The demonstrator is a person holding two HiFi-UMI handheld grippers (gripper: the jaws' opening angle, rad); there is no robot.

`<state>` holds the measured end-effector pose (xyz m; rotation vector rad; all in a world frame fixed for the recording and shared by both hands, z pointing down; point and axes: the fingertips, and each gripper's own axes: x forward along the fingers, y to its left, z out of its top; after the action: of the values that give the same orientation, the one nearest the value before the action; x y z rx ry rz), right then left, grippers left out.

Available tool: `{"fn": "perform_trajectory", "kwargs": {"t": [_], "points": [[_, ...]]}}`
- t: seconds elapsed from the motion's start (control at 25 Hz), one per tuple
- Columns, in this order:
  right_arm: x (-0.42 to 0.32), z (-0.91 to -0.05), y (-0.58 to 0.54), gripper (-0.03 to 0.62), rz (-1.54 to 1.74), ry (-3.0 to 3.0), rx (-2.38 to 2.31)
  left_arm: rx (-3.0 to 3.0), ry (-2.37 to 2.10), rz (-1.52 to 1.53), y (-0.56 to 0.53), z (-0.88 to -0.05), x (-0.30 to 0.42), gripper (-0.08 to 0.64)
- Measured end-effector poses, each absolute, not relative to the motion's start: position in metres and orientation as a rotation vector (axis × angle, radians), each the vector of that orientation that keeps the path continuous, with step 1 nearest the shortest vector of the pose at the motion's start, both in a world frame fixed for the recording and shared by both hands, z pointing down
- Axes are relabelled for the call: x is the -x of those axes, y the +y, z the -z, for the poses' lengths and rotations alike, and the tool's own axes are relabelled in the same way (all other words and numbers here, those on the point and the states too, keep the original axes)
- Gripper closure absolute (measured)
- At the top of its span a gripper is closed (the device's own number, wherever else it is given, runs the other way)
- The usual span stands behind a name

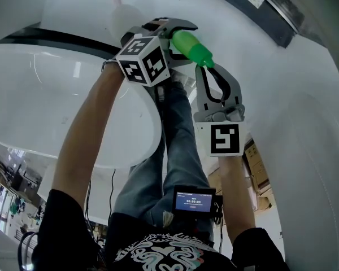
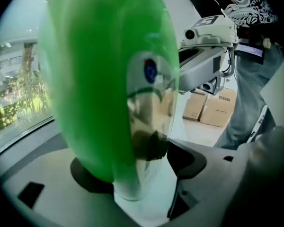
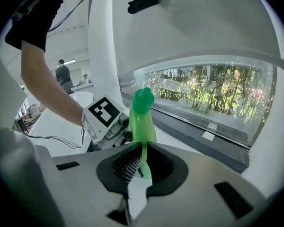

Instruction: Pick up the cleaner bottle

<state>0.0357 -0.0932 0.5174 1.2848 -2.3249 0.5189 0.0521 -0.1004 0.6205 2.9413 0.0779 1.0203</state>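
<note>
two tongs meet on one translucent green plastic cleaner bottle [image 1: 189, 45], which lies level in the air between them. nearest, the right tongs [image 1: 209, 68] are clamped on the bottle's narrow neck end, with a ribbed pad pressing on each side. just beyond, the left tongs [image 1: 170, 28] are spread wide, and the bottle's fat body sits loosely between the jaws. past both tongs runs a curved white wall with a long window [image 3: 213, 86] onto green trees.

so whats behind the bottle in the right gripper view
The left claw and its marker cube, then a window with trees. The bottle covers that claw's tips, so they can't be seen.
</note>
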Motion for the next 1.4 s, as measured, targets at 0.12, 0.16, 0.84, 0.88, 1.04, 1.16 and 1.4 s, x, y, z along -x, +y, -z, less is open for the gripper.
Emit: {"fn": "perform_trajectory", "kwargs": {"t": [0.12,0.16,0.84,0.88,1.04,1.16,1.4], "points": [[-0.037,-0.518,-0.098,0.557,-0.508,-2.338,-1.267,-2.926,0.006,-0.943,-0.105,-0.619,-0.057,0.225],[-0.037,-0.518,-0.101,0.557,-0.507,-2.343,-1.261,-2.921,-0.001,-0.920,-0.105,-0.619,-0.057,0.230],[-0.050,-0.539,-0.116,0.541,-0.579,-2.380,-1.139,-2.723,-0.045,-0.678,-0.107,-0.621,-0.052,0.353],[-0.054,-0.540,-0.116,0.541,-0.605,-2.379,-1.143,-2.698,-0.054,-0.661,-0.109,-0.621,-0.052,0.353],[-0.069,-0.542,-0.120,0.541,-0.636,-2.359,-1.193,-2.581,-0.119,-0.576,-0.119,-0.623,-0.052,0.356],[-0.073,-0.547,-0.119,0.541,-0.649,-2.336,-1.204,-2.526,-0.138,-0.551,-0.122,-0.624,-0.050,0.357],[-0.076,-0.551,-0.121,0.541,-0.671,-2.335,-1.209,-2.378,-0.150,-0.481,-0.128,-0.630,-0.049,0.360]]}}
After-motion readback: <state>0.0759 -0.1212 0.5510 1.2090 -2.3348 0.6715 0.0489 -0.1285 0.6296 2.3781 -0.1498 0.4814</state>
